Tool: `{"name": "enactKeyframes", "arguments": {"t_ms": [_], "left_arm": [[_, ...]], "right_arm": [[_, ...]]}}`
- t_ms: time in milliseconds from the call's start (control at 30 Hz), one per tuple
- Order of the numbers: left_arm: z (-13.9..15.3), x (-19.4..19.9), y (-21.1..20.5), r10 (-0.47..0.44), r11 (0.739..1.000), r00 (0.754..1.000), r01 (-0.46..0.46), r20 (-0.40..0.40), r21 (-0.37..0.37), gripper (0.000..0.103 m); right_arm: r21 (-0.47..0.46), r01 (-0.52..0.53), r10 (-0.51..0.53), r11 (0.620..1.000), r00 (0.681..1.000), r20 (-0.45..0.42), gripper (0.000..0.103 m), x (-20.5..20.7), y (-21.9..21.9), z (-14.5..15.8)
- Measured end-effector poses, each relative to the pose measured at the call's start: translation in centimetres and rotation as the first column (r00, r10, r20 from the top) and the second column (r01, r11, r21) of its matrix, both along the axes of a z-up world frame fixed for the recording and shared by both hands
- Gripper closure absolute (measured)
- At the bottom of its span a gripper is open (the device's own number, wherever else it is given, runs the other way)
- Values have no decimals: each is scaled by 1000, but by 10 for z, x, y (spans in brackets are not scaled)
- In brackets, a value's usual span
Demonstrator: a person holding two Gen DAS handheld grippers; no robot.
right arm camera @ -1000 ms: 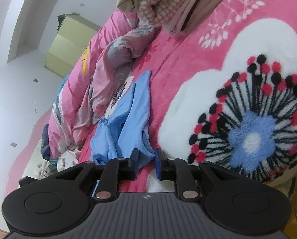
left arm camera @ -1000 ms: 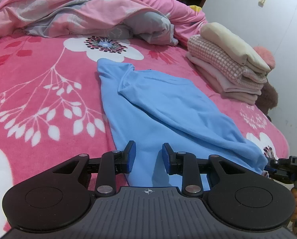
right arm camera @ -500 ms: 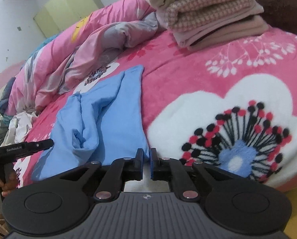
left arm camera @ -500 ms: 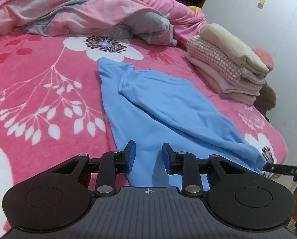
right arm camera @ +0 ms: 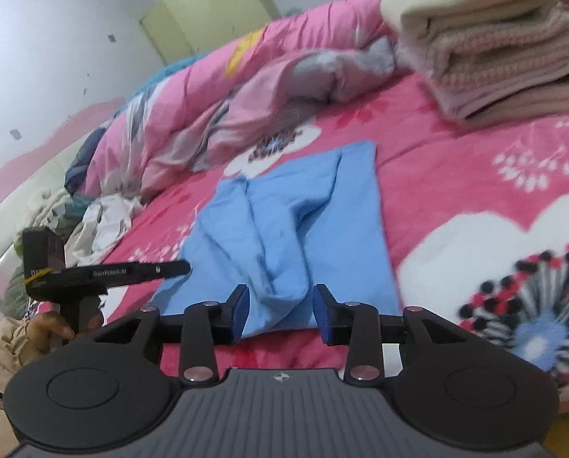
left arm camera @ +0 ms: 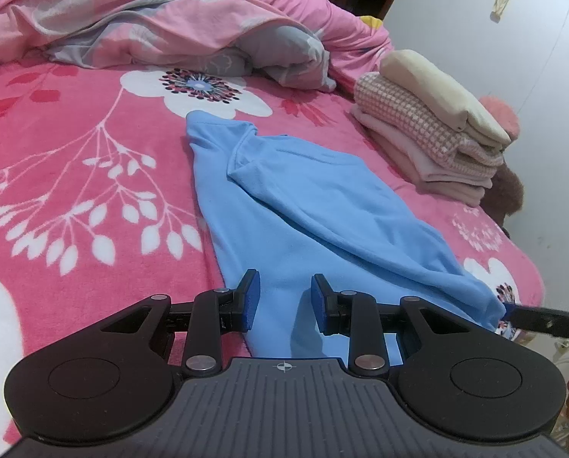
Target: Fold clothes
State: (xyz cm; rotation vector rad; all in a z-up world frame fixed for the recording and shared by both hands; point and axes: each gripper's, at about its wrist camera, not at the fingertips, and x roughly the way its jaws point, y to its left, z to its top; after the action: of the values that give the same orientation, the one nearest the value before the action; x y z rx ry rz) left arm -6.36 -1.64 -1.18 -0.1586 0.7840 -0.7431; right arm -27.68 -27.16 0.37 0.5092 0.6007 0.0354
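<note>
Tongs first: our right tongs (right arm camera: 280, 311) have just been opening and now stand released, a bunched hem of the blue shirt (left arm camera: 307, 206) between the pads but unpressed. Our left tongs (left arm camera: 284, 301) hover parted over the shirt's near edge, gripping nothing. The shirt lies half-folded lengthwise on the pink floral bed (left arm camera: 74, 160), near the folded stack (left arm camera: 433, 126). We judge one fold set down. Motion blur hides finer creases.

A crumpled pink quilt (left arm camera: 162, 26) lies at the bed's far side; pale green wardrobe (right arm camera: 204, 19) stands behind.
</note>
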Motion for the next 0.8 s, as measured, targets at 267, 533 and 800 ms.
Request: {"name": "enactKeyframes", "arguments": {"t_ms": [267, 533, 800], "left_arm": [[-1, 0, 0, -4, 1000, 1000, 4, 5, -2, 74], [0, 0, -1, -9, 1000, 1000, 9, 12, 9, 74], [3, -1, -3, -19, 1000, 1000, 18, 22, 22, 74]], "right_arm": [[57, -18, 21, 998, 999, -44, 67, 21, -1, -11], [73, -4, 4, 997, 1000, 4, 98, 18, -1, -9], [119, 51, -61, 992, 995, 80, 100, 5, -12, -1]]}}
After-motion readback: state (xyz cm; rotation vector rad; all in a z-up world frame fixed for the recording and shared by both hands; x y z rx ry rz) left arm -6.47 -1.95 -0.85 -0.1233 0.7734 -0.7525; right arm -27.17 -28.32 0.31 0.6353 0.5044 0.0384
